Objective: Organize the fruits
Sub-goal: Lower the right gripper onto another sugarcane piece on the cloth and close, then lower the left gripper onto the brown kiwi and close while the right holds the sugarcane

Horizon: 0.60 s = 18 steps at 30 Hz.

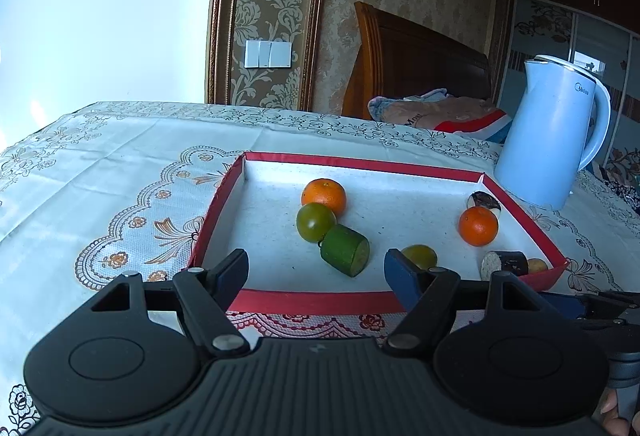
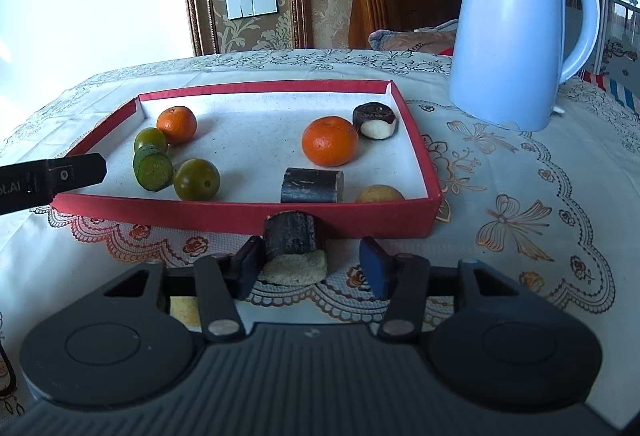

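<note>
The shallow red cardboard tray (image 2: 248, 214) leaves open floor in its middle and along the far wall. Its left side is crowded by a small orange (image 2: 176, 124), two round green fruits (image 2: 196, 179) and a cut green cylinder (image 2: 152, 168); the right by a larger orange (image 2: 329, 141) and dark cut pieces (image 2: 311, 185). The tall pale-blue plastic kettle (image 2: 516, 24) blocks the far right. The lace-covered worktop (image 2: 520, 204) right of the tray lies open. The left tool (image 2: 78, 172) overhangs the tray's near-left wall.
</note>
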Motion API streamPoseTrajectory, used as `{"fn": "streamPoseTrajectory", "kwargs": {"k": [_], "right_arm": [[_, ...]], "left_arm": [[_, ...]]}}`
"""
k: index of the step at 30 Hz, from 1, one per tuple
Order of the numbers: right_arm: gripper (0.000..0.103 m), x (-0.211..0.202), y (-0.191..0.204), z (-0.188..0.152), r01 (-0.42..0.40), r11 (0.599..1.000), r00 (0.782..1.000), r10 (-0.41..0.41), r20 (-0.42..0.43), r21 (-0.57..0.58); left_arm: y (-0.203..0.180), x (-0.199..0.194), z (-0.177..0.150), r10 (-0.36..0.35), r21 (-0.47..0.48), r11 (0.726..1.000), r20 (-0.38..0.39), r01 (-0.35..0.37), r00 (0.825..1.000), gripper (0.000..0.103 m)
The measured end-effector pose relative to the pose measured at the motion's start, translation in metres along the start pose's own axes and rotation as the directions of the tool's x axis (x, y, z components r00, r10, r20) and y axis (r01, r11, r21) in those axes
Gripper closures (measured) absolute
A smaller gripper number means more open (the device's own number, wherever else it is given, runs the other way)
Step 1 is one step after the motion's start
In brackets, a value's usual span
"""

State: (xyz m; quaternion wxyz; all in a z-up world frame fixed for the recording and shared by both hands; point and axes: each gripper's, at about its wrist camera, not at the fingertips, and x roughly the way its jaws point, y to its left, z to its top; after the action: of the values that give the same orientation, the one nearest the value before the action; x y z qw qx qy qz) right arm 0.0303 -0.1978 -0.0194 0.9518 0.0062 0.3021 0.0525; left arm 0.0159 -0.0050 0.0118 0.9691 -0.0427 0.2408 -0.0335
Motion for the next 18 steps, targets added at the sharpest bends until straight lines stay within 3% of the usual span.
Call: {"fn": "streamPoseTrajectory", "kwargs": {"k": [4,13,18], "right_arm": [[0.066,-0.003,0.002,-0.001,0.002,1.000,1.000,-0.002,0.009,-0.013],[0.066,-0.033,-0.006,-0.011,0.128,0.991,0.989,-0.125,0.074,-0.043],[0.062,-0.041,-0.023,-0.019,0.118,0.993,0.991,-0.117,0.065,-0.002]], "left_arm": [[-0.001,0.000,-0.002,-0.009,0.007,1.000,-0.009,0.010,1.000,0.028],[-0.027,-0.012,-0.017,-0.086,0.073,0.993,-0.061,0.090,0.994,0.028],[-0.047,-0.014,-0.025,-0.115,0.109,0.986,-0.091,0.125,0.989,0.028]]}}
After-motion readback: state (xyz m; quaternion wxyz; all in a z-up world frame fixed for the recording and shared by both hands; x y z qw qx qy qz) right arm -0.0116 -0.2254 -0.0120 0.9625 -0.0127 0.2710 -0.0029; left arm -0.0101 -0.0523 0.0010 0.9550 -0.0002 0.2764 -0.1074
